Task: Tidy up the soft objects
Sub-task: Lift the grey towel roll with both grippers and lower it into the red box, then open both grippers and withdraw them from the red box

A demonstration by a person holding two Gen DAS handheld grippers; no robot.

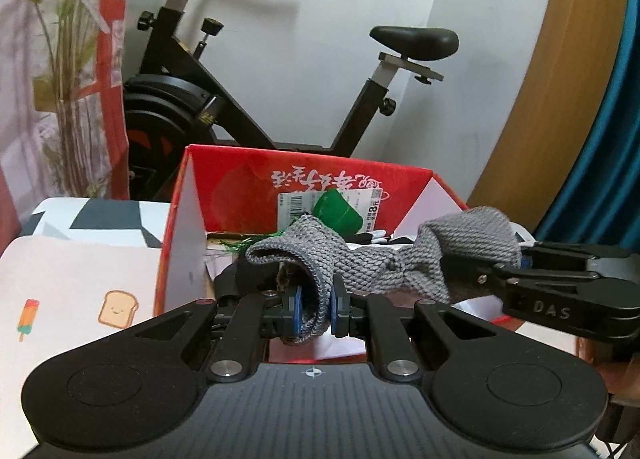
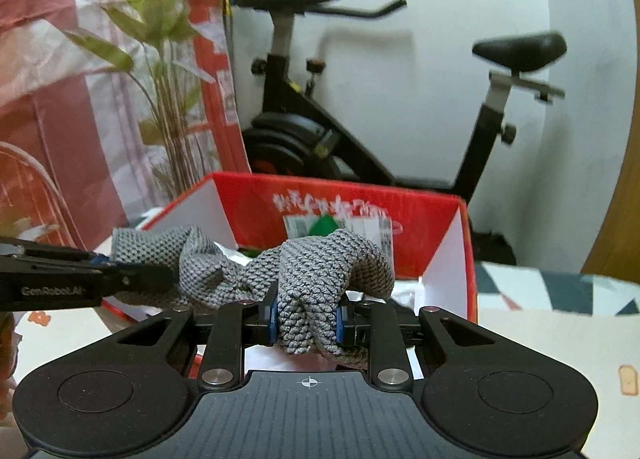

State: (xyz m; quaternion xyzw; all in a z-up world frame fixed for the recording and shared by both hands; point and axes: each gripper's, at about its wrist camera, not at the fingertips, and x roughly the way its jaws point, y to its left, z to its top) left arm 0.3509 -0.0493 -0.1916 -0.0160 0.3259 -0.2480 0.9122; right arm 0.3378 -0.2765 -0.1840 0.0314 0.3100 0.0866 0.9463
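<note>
Grey knit cloth [image 1: 360, 263] was stretched over the red box [image 1: 312, 179], left gripper [image 1: 315, 309] and right gripper [image 2: 305, 319] each clamped on an end.

My right gripper [image 1: 516, 271] reads "DAS" on its side; my left gripper [image 2: 100, 259] reads "GenRobot.AI". A label [image 1: 370, 211] inside the red box [image 1: 240, 179] shows "8".

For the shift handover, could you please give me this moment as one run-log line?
left tongs: shut on grey knitted cloth | right tongs: shut on same cloth | cloth: over open red cardboard box
</note>
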